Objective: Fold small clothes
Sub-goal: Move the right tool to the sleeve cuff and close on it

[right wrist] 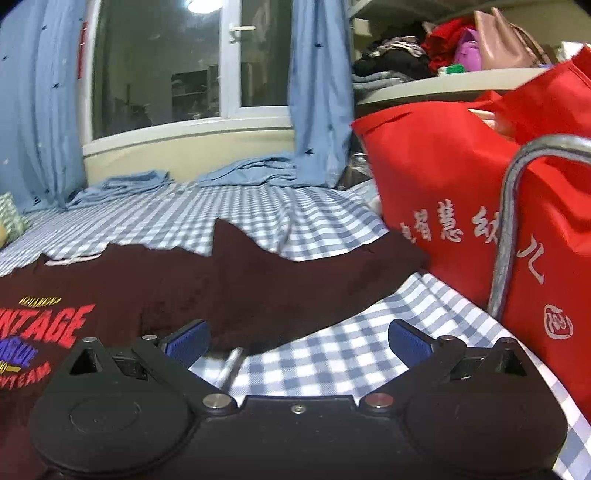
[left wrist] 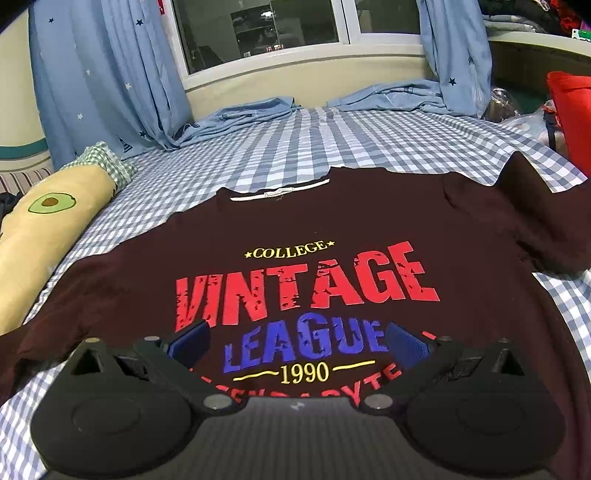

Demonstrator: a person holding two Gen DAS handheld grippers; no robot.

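the left gripper (left wrist: 295,338) hangs spread wide over the print, holding nothing; the right gripper (right wrist: 297,338) is spread too, empty, by the right sleeve (right wrist: 332,269). the dark t-shirt (left wrist: 295,229) lies flat, face up, on the checked bed (left wrist: 295,136). no fold is made yet; the whole folding seems left.

Blue-and-white checked bedsheet (left wrist: 332,136) covers the bed. Behind it, cream wall (left wrist: 258,98) under a white-framed window (left wrist: 258,37); glass dark, ceiling lamp reflected in it (right wrist: 201,4). Pale blue star-print curtains (left wrist: 103,74) hang either side, hems pooled on the sheet. Cluttered cream shelf (right wrist: 443,83) at right. Grey metal bed rail (right wrist: 508,218) near right edge.
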